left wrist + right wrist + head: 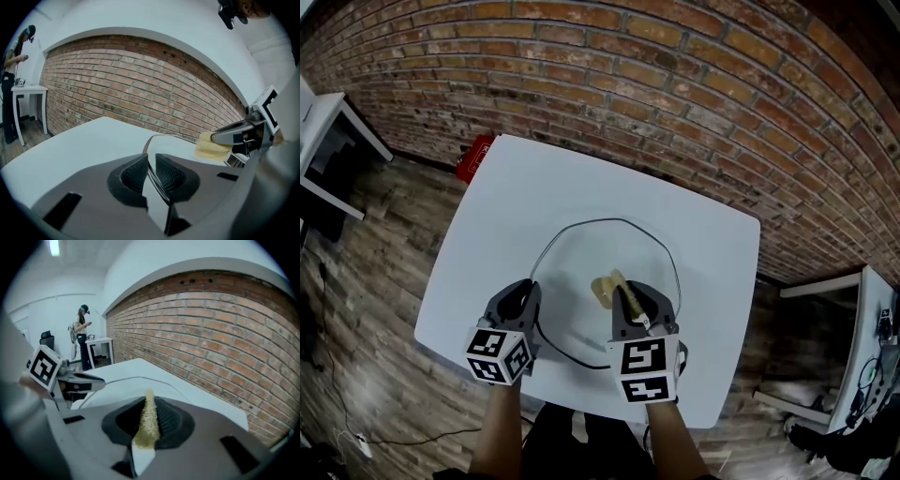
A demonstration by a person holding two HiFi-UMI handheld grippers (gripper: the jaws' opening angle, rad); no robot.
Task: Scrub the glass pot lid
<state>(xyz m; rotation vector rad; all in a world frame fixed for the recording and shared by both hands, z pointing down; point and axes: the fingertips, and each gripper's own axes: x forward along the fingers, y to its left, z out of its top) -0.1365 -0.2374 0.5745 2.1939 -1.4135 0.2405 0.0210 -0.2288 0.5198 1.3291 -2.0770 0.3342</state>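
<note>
The glass pot lid (572,281) lies flat on the white table (534,187), its metal rim a thin ring. My left gripper (528,289) is at the lid's left rim. In the left gripper view the lid's edge (173,143) runs between the pads of that gripper (149,161), which are shut on it. My right gripper (628,292) is over the lid's middle, shut on a yellow sponge (607,287). The right gripper view shows the sponge (147,423) squeezed thin and standing upright between the pads (150,411). From the left gripper view the sponge (208,144) rests low over the glass.
A red object (473,157) lies off the table's far left corner, by the brick wall. A white desk (328,141) stands to the left and another at the right (834,281). A person (83,336) stands far off beside a white desk (101,345).
</note>
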